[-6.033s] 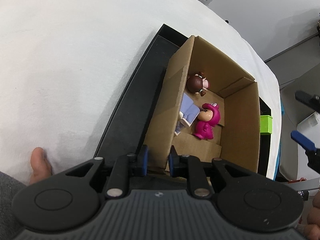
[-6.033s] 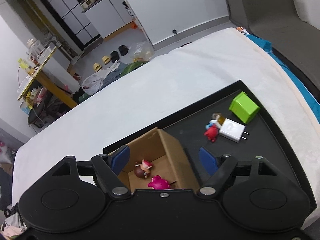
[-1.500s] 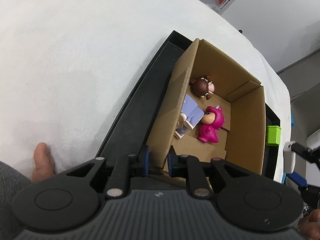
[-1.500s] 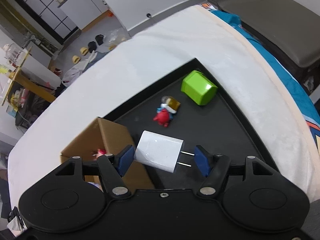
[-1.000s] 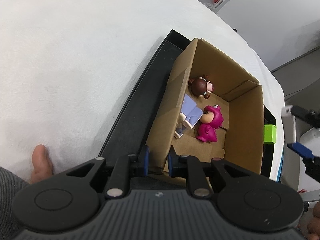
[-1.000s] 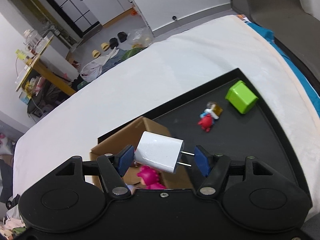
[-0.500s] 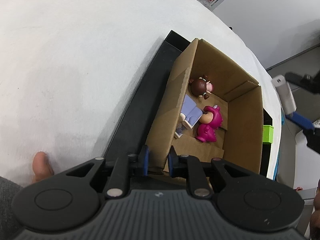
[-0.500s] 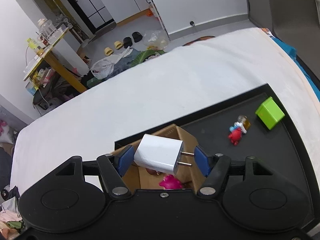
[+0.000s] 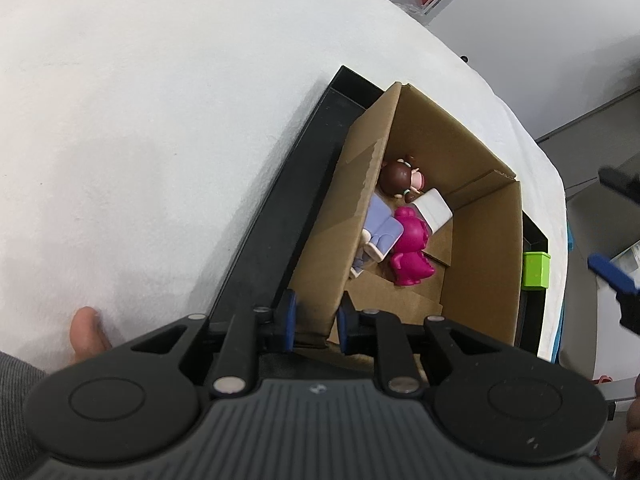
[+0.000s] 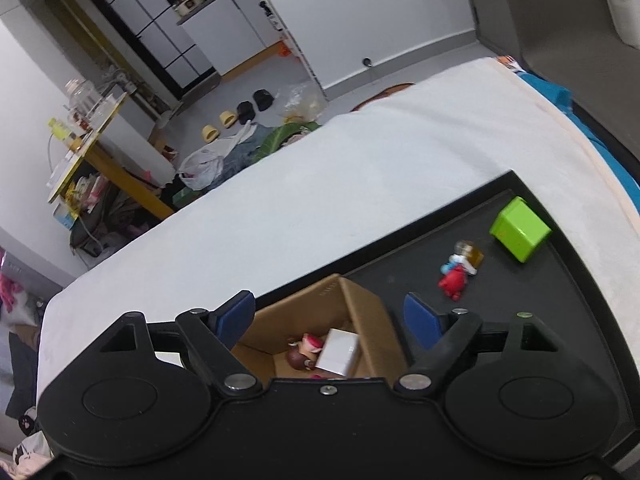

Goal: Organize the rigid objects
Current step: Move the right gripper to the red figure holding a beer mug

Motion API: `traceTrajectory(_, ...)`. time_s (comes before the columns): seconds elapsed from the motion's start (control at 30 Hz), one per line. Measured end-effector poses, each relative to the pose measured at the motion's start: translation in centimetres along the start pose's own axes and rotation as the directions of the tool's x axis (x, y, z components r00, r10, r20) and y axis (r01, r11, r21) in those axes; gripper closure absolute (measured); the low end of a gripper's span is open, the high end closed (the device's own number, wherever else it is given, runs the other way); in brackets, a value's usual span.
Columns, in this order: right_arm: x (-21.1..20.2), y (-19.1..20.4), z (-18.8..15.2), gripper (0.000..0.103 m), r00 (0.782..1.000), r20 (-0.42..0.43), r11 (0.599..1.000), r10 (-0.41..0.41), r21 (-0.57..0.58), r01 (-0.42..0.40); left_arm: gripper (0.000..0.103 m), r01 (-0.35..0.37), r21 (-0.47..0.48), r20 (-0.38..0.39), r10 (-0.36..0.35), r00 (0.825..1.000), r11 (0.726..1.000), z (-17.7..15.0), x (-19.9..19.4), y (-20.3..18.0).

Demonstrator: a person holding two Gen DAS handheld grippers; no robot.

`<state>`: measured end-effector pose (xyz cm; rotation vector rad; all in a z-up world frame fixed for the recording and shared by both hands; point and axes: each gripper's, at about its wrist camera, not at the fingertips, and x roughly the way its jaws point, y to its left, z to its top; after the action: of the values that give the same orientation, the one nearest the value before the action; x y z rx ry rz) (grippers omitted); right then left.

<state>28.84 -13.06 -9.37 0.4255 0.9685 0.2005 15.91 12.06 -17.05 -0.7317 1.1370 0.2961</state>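
A cardboard box [image 9: 484,248] stands on a black tray [image 9: 280,216]. My left gripper [image 9: 314,316] is shut on the box's near wall. Inside lie a white charger [image 9: 434,210], a brown-haired figure [image 9: 398,178], a pink figure [image 9: 410,246] and a lilac piece [image 9: 380,226]. My right gripper [image 10: 330,314] is open and empty above the box [image 10: 360,312]; the charger [image 10: 338,350] shows below it. A green cube [image 10: 520,228] and a small red figure [image 10: 456,272] lie on the tray [image 10: 560,320].
The tray sits on a white cloth-covered surface [image 9: 140,120]. A thumb [image 9: 86,330] rests on the cloth at the left. The room floor with slippers [image 10: 240,116], bags and a yellow table [image 10: 92,136] lies beyond the far edge.
My right gripper has opened and let go of the white charger, which now lies in the box beside the brown-haired figure. The left gripper still holds the box wall.
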Motion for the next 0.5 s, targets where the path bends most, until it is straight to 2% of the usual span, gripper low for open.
traceTrajectory(0.07,-0.1,-0.7,-0.1,0.016,1.000,0.000,1.000,-0.014,0.008,0.014,0.084,-0.003,-0.005,-0.001,0.003,1.000,1.000,0.0,-0.1,0.1)
traceTrajectory(0.5,-0.8,-4.1,0.1,0.013,0.999,-0.026,0.998,-0.034,0.046,0.036,0.084,-0.055,-0.031,0.014,0.056,0.998,0.998,0.2,-0.6,-0.1)
